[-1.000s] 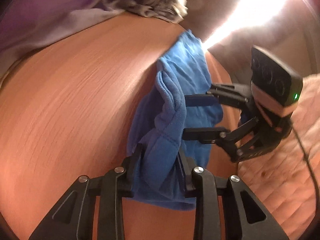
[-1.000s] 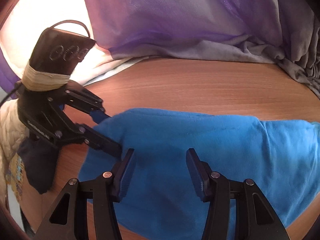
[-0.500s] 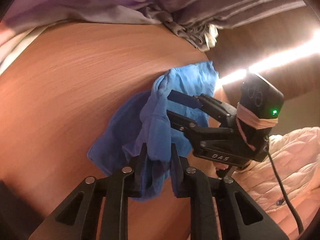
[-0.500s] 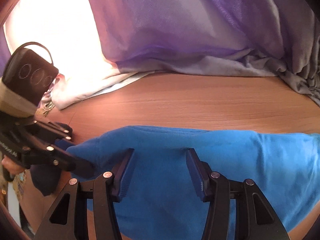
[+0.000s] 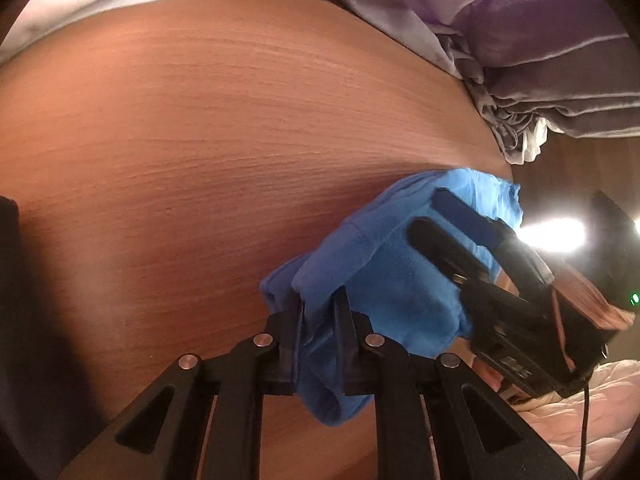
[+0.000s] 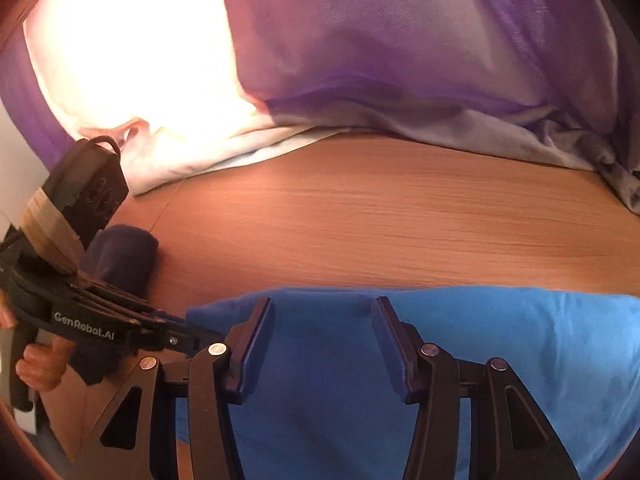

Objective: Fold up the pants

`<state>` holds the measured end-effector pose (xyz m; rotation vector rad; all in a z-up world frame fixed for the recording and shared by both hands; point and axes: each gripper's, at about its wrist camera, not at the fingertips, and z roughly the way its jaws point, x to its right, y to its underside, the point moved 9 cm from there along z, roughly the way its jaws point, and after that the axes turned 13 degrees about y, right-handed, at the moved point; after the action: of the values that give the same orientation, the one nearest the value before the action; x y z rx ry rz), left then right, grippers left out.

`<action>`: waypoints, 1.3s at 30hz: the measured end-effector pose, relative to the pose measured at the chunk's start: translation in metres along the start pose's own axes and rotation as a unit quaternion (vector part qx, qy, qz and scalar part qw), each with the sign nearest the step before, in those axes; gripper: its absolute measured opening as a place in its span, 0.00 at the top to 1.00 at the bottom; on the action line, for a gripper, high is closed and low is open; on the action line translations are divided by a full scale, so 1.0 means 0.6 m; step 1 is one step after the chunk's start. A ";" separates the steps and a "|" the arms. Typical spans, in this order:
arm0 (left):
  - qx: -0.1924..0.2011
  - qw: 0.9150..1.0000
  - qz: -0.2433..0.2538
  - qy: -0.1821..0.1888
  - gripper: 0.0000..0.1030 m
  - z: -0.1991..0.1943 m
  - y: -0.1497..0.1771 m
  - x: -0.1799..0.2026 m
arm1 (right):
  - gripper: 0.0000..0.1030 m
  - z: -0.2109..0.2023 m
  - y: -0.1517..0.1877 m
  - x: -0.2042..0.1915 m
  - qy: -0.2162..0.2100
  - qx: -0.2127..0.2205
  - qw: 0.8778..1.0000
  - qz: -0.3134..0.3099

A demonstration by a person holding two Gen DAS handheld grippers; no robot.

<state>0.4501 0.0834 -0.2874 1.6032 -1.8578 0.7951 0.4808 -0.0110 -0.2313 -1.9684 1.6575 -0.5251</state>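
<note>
L gripper (image 5: pixel 320 320) jaws clamped on a bunched fold of the blue pants (image 5: pixel 400 280), which lie on the wood table (image 5: pixel 200 160) at approx 4 o'clock in L wrist view. R gripper (image 6: pixel 322 340) jaws spread wide over the pants, nothing pinched. Purple curtain (image 6: pixel 400 40) at 12 o'clock behind; dark cloth (image 6: pixel 120 256) at 9 o'clock.

Bare wooden tabletop (image 6: pixel 380 220) lies open ahead of my right gripper (image 6: pixel 322 344). Purple curtain (image 6: pixel 400 52) walls the far edge. Dark folded cloth (image 6: pixel 120 256) and my left gripper (image 6: pixel 188 334) block the left side.
</note>
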 end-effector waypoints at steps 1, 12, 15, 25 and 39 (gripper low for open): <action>0.004 1.000 -0.003 0.000 0.85 0.000 0.001 0.000 | 0.52 0.009 0.003 -0.001 -0.001 -0.005 1.000 -0.001; 0.041 0.992 0.079 -0.094 0.68 -0.017 0.018 0.022 | 0.58 0.048 0.013 -0.001 0.025 -0.038 0.999 -0.021; 0.072 0.981 0.118 -0.134 0.59 -0.048 0.030 0.045 | 0.58 0.043 0.011 0.006 0.011 -0.039 0.999 -0.012; 0.118 0.953 0.235 -0.150 0.84 -0.037 0.023 0.101 | 0.75 -0.043 0.033 -0.001 -0.019 -0.015 1.000 -0.012; 0.109 0.969 0.165 -0.148 0.90 -0.005 0.027 0.030 | 0.86 -0.015 0.156 -0.019 -0.055 -0.119 0.991 -0.014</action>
<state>0.4317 0.0752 -0.2733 1.6365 -2.3663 0.9721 0.3995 -0.0126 -0.2805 -2.1506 1.6891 -0.2315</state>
